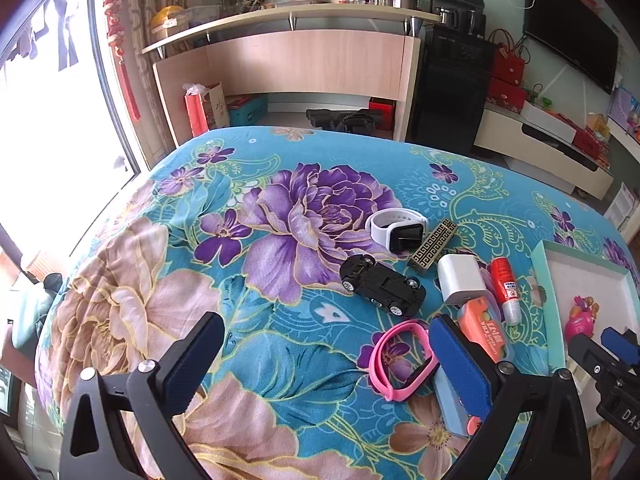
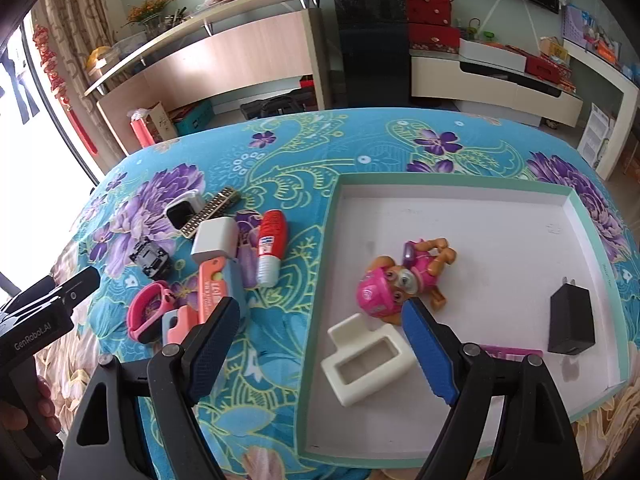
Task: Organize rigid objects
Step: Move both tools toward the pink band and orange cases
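My left gripper (image 1: pixel 328 356) hangs open over the floral cloth, with nothing between its pads. Just ahead lie a pink wristband (image 1: pixel 400 360), a black toy car (image 1: pixel 382 286), a white smartwatch (image 1: pixel 396 228), a gold patterned bar (image 1: pixel 432 246), a white charger block (image 1: pixel 460 280), a red-and-white glue bottle (image 1: pixel 504 288) and an orange cutter (image 1: pixel 484 332). My right gripper (image 2: pixel 320 320) is open above the left edge of a white tray (image 2: pixel 440 184) with a teal rim. In the tray are a pink pup toy (image 2: pixel 400 280), a cream holder (image 2: pixel 368 364) and a black charger (image 2: pixel 570 320).
The blue floral cloth (image 2: pixel 280 380) covers a rounded table that drops off at the far edge. Beyond it stand a wooden desk (image 1: pixel 300 64), a black cabinet (image 1: pixel 452 92) and a low TV bench (image 2: pixel 500 88). A bright window fills the left side.
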